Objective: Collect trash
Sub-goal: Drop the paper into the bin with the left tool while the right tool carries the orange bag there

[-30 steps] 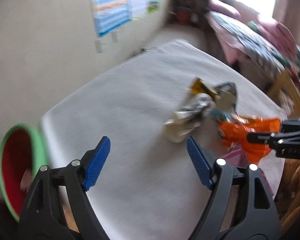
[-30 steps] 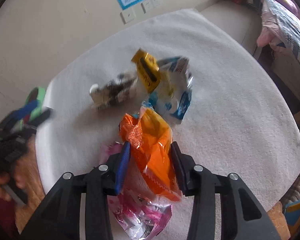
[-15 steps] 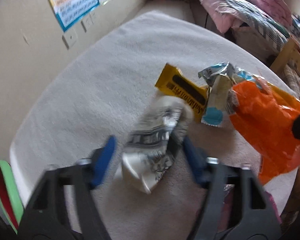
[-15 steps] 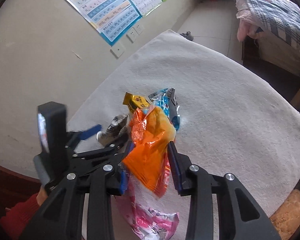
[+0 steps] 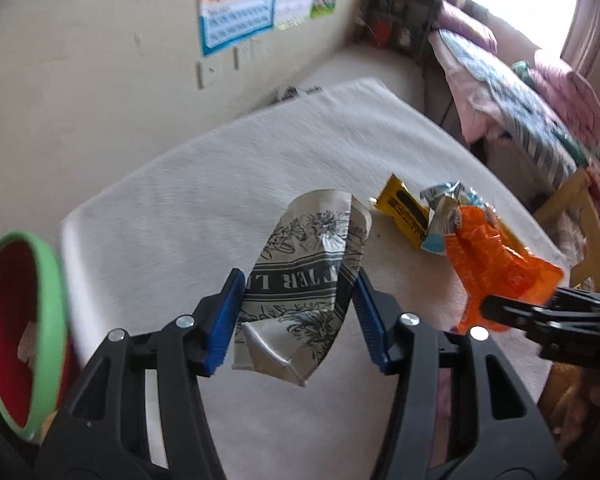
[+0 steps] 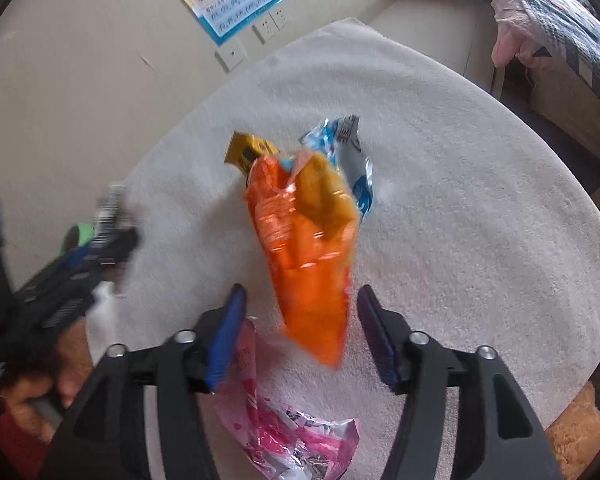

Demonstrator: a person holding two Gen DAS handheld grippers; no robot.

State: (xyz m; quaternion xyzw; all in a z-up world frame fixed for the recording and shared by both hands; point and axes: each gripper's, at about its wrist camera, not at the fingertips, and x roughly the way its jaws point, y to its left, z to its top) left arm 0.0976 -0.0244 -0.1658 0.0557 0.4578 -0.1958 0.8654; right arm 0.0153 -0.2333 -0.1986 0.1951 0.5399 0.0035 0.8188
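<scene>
At the left edge of the left wrist view a green-rimmed red bin [image 5: 20, 332] shows. The left gripper [image 5: 298, 316] angles down over the desk [image 5: 180, 216], pinching a grey printed wrapper [image 5: 308, 284]; its mirrored letters cannot be made out. In the right wrist view, the right gripper [image 6: 300, 332] is opening, an orange bag [image 6: 304, 248] loose between its fingers.
</scene>
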